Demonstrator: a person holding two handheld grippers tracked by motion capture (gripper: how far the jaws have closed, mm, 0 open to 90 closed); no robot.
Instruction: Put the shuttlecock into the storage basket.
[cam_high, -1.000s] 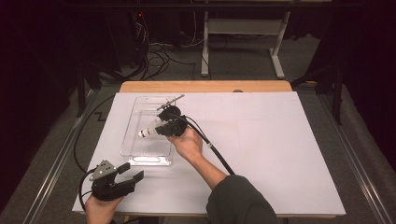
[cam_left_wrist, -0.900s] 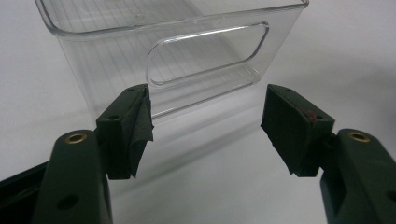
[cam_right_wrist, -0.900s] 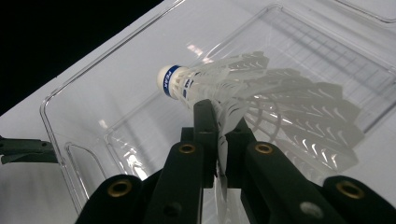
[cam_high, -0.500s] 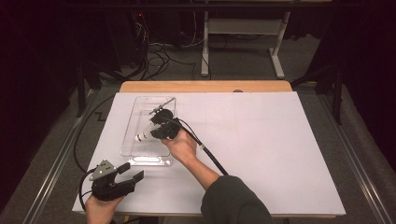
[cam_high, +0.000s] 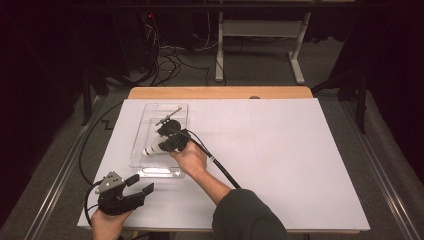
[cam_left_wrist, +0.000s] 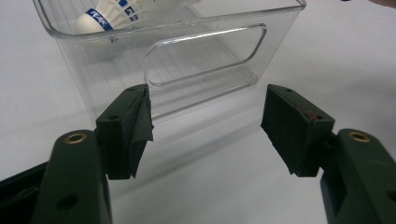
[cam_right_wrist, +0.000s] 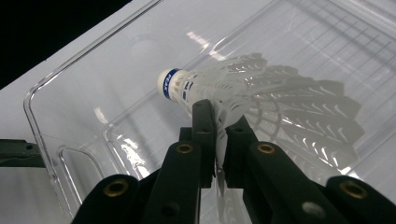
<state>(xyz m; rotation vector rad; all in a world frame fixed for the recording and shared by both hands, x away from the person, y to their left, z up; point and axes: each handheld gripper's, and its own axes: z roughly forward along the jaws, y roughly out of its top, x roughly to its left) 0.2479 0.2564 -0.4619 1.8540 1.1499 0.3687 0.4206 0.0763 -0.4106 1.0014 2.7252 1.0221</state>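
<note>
A white feather shuttlecock (cam_high: 152, 149) with a blue band on its cork hangs tilted inside a clear plastic bin (cam_high: 159, 173). My right gripper (cam_high: 167, 145) is shut on its feather skirt. In the right gripper view the jaws (cam_right_wrist: 215, 109) pinch the feathers just behind the cork, and the shuttlecock (cam_right_wrist: 243, 88) points away over the bin floor (cam_right_wrist: 116, 93). Whether it touches the floor I cannot tell. My left gripper (cam_high: 141, 184) rests open at the table's front left, short of the bin's near wall. Its jaws (cam_left_wrist: 205, 121) stand wide apart with nothing between them, facing the bin's handle cutout (cam_left_wrist: 205, 56) and the shuttlecock (cam_left_wrist: 107, 16).
A white sheet (cam_high: 280, 150) covers the table, with a wooden edge (cam_high: 220, 92) at the back. The right gripper's black cable (cam_high: 220, 167) trails across the sheet to the forearm. Cables and a desk frame stand on the floor beyond.
My right hand has moved left, toward me and down, bringing the shuttlecock lower into the bin. The left gripper has stayed where it was.
</note>
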